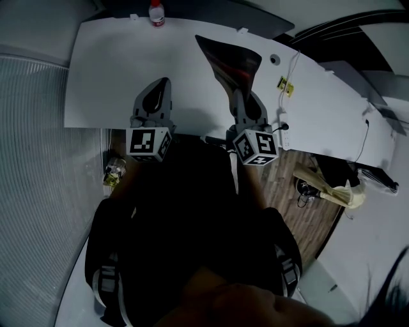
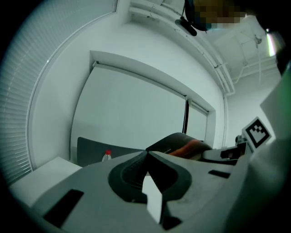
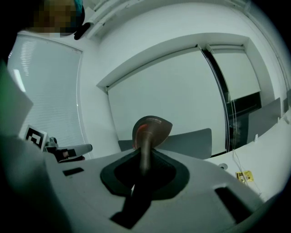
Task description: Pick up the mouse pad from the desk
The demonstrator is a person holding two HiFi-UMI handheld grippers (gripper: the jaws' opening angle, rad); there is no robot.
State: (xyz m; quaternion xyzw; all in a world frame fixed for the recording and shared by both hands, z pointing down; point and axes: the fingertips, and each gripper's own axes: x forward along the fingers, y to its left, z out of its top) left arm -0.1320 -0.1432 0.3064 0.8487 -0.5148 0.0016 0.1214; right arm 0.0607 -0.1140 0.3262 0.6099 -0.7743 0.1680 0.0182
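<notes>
The mouse pad (image 1: pixel 231 62), dark with a red-orange pattern, hangs curled in the air above the white desk (image 1: pixel 115 64). My right gripper (image 1: pixel 240 97) is shut on its near edge. In the right gripper view the mouse pad (image 3: pixel 152 127) stands up from between the closed jaws of that gripper (image 3: pixel 144 154). My left gripper (image 1: pixel 162 83) is held beside it to the left, shut with nothing in it. The left gripper view shows this gripper (image 2: pixel 146 153) with its jaws together, and the mouse pad (image 2: pixel 184 145) lifted off to the right.
A small bottle with a red cap (image 1: pixel 156 14) stands at the desk's far edge. A white power strip (image 1: pixel 285 124), its cable and a yellow tag (image 1: pixel 285 86) lie on the desk's right part. Bags and clutter (image 1: pixel 326 188) sit on the wooden floor at right.
</notes>
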